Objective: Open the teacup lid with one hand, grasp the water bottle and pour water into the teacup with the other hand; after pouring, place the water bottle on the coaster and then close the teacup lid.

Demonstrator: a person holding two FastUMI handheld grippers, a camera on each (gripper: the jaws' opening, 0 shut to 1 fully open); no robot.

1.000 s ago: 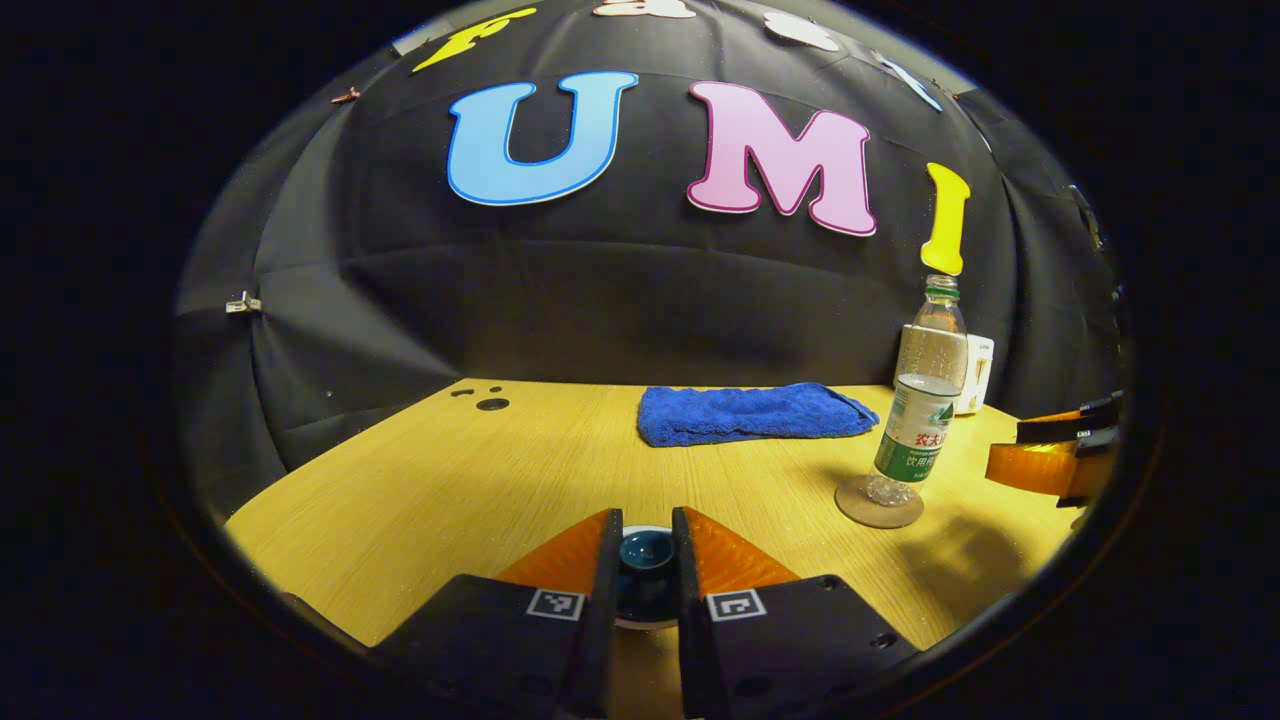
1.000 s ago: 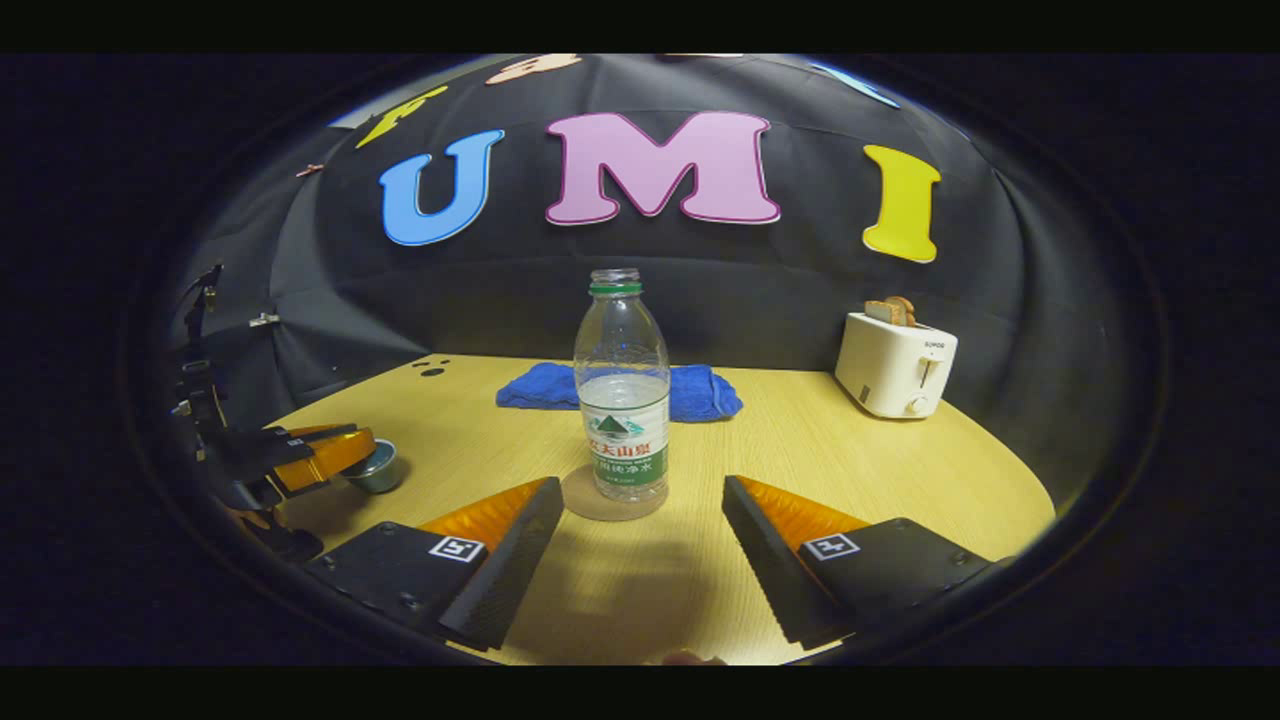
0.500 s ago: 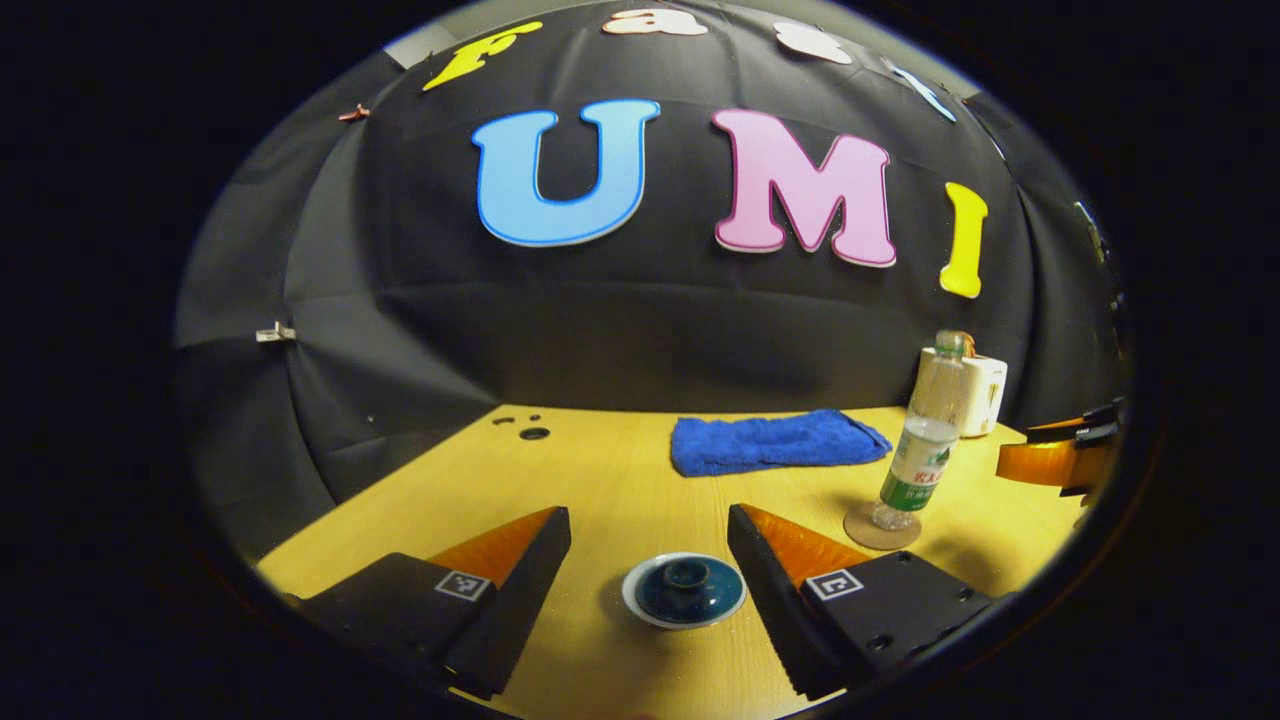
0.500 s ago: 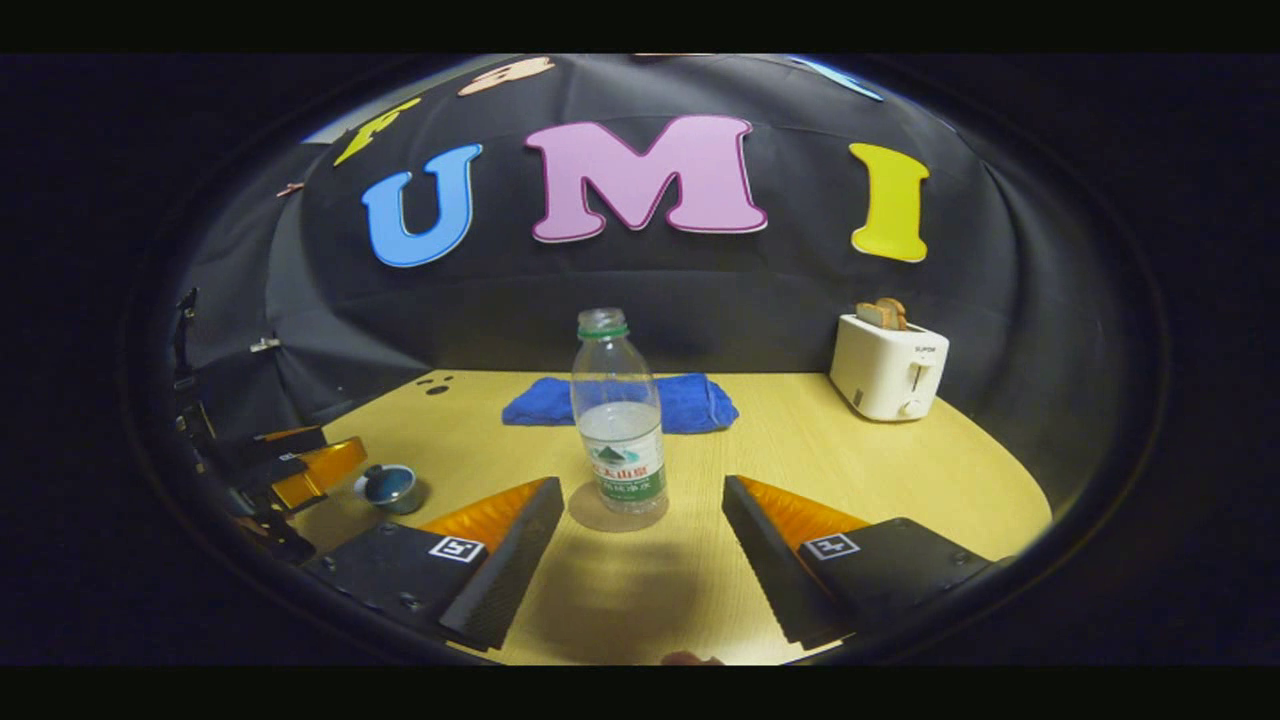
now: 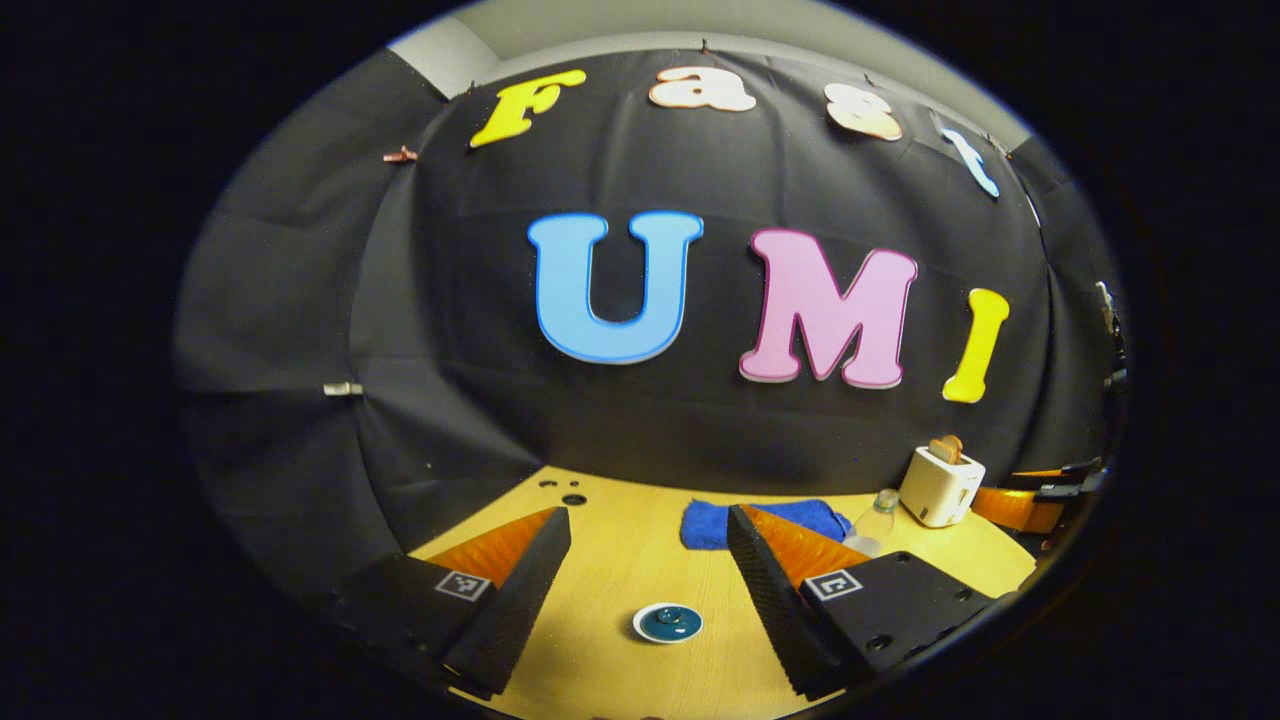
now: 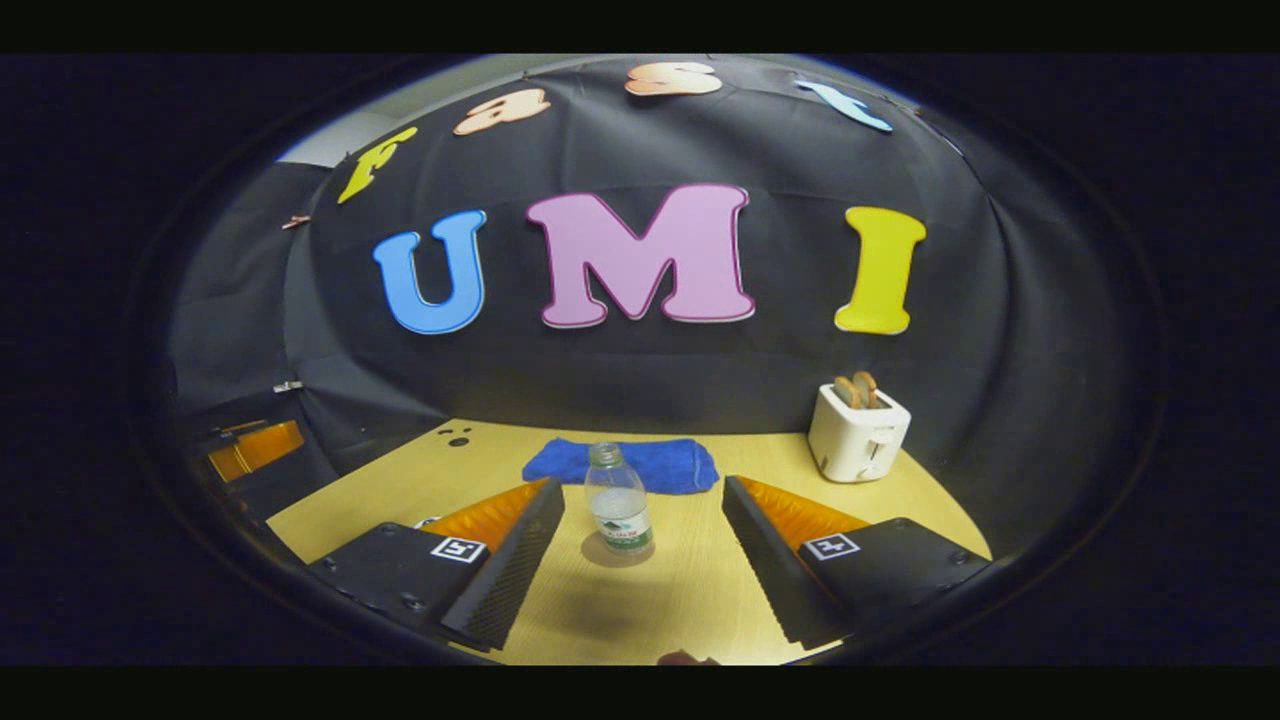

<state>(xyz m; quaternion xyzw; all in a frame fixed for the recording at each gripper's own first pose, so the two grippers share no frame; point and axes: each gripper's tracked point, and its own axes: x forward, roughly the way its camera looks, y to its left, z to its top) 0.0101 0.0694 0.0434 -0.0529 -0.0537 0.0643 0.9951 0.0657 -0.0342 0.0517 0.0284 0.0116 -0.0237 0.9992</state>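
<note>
The teal teacup [image 5: 667, 622] stands on the wooden table [image 5: 620, 560] with its lid on, knob up. It sits below and between the fingers of my left gripper [image 5: 648, 512], which is open and raised well clear of it. The clear water bottle [image 6: 620, 510], uncapped and partly full, stands upright on the round coaster [image 6: 612, 552]. My right gripper [image 6: 642, 487] is open, high and drawn back from it, with nothing held. In the left gripper view the bottle [image 5: 873, 520] peeks out behind the right finger. Each gripper shows at the other view's edge.
A blue towel [image 6: 625, 465] lies folded behind the bottle near the wall. A white toaster [image 6: 858, 435] with bread in it stands at the back right. Small holes [image 5: 570, 495] mark the table's far left corner.
My left gripper let go of the teacup lid, opened, then rose and drew back. My right gripper stayed open and also pulled up and away from the bottle.
</note>
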